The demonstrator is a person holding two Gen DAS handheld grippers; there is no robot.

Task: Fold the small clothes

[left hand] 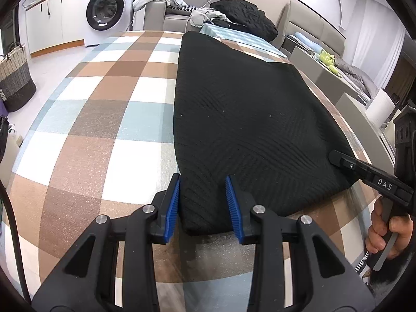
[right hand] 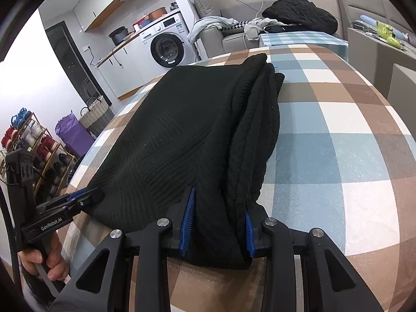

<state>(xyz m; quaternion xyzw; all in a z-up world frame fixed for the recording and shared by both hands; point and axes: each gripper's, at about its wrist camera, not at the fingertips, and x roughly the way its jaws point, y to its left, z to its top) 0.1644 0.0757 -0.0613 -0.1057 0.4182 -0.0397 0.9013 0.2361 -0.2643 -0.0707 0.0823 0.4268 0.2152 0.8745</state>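
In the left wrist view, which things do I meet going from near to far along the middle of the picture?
Left gripper → folded black garment → checked tablecloth → grey sofa with loose clothes on it.

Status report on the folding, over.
Left gripper open, straddling near left corner of black knit garment. Right gripper open around its near right corner. Garment folded on checked tablecloth. Nothing in the way.

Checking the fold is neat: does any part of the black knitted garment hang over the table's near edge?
No: in the left wrist view the folded black knitted garment ends short of the edge, with checked tablecloth showing in front of it.
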